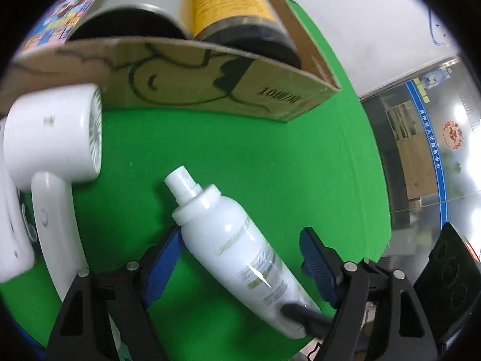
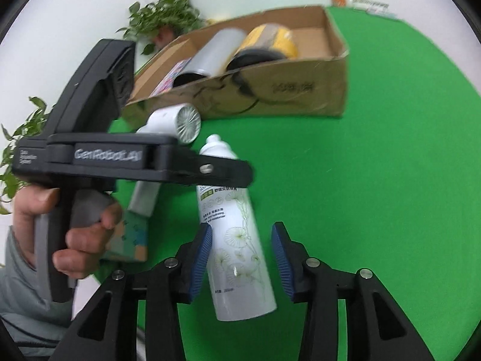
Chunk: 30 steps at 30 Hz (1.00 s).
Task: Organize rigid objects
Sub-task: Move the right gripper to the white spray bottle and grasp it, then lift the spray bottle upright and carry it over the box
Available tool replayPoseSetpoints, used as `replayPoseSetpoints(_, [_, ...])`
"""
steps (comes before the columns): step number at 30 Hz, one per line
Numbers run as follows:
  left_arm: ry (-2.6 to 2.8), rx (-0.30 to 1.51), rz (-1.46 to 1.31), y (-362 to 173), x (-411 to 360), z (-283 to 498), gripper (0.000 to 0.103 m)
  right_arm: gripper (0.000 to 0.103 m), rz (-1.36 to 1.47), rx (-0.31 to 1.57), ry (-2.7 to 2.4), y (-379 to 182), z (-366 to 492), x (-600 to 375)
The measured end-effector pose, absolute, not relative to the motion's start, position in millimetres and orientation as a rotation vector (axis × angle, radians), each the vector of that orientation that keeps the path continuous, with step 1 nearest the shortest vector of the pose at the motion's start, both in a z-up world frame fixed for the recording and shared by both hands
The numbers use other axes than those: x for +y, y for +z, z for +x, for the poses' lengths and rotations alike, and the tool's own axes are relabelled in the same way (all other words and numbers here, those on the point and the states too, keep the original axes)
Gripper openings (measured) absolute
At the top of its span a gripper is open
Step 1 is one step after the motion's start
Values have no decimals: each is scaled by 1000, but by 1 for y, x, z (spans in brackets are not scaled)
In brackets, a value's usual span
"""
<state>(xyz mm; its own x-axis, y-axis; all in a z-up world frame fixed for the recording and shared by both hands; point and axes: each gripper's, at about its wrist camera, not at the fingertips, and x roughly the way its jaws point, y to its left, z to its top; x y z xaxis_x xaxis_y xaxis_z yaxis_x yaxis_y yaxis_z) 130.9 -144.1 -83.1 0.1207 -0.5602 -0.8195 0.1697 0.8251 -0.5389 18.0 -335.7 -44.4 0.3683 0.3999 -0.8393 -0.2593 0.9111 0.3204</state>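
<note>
While a white spray bottle (image 1: 240, 249) lies on its side on a round green table (image 1: 270, 162), two hand-held grippers reach over it from different sides. The left gripper (image 1: 240, 264) stands wide, its blue pads either side of the bottle's body with green showing in the gaps. The right gripper (image 2: 240, 258) is narrower; its left pad sits just beside the bottle's lower half, and whether it touches cannot be told, while the right pad stands clear.

Behind the bottle a shallow cardboard box (image 1: 210, 90) holds a grey cylinder (image 1: 135, 9) and a yellow-labelled jar (image 1: 237, 9), both lying down. A white hair dryer (image 1: 54, 138) lies between box and bottle.

Beyond the table are a pale floor, leafy green plants (image 2: 168, 15) and, in the left view, a glass partition (image 1: 430, 138) with a blue band. Motion blur smears the box print and the bottle's label. The person's hand (image 2: 72, 234) and grey sleeve are cut off at the frame's edge, and a small patterned box (image 2: 132, 237) is largely hidden behind the hand.
</note>
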Motion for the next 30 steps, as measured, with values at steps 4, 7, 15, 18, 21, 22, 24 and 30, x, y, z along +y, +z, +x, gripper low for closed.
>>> replayPoseSetpoints(4, [-537, 1336, -317, -83, -144, 130, 61, 44, 114, 1178, 427, -53, 17, -318])
replayPoseSetpoints(7, [-535, 1342, -343, -85, -136, 129, 56, 43, 106, 1196, 428, -56, 20, -312])
replayPoseSetpoints(15, [-510, 1324, -363, -80, -129, 133, 49, 42, 50, 1201, 385, -56, 15, -295])
replayPoseSetpoints(18, [-520, 1263, -345, -61, -129, 132, 47, 42, 77, 1177, 378, -50, 14, -295])
replayPoseSetpoints(21, [-532, 1189, -330, -38, -129, 130, 44, 42, 87, 1126, 371, -39, 14, -294])
replayPoseSetpoints(22, [-533, 1171, -326, -32, -130, 130, 43, 42, 92, 1109, 372, -35, 14, -294])
replayPoseSetpoints(24, [-544, 1121, -309, -13, -130, 129, 43, 42, 110, 1075, 377, -27, 14, -295])
replayPoseSetpoints(30, [-579, 984, -247, 39, -136, 129, 42, 42, 120, 949, 385, 15, 23, -303])
